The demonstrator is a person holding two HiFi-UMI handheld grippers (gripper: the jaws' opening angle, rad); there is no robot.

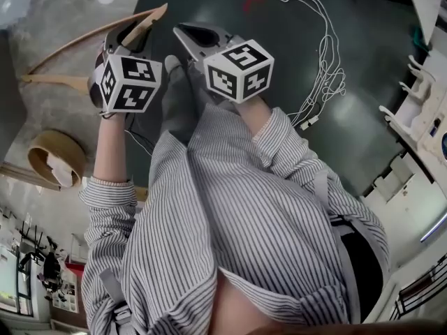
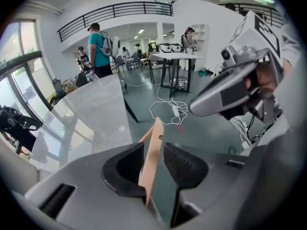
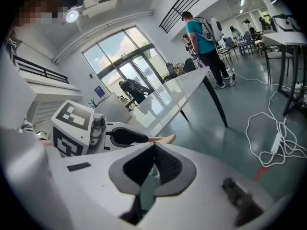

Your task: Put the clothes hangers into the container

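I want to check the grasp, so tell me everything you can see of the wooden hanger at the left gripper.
The wooden hanger is pale, bare-looking wood: a long curved arm and a straight bar, reaching out to the left over the grey table. One flat end, with a small notch, stands on edge between the left gripper's open jaws, near one pad, a gap beside the other. No hook shows.
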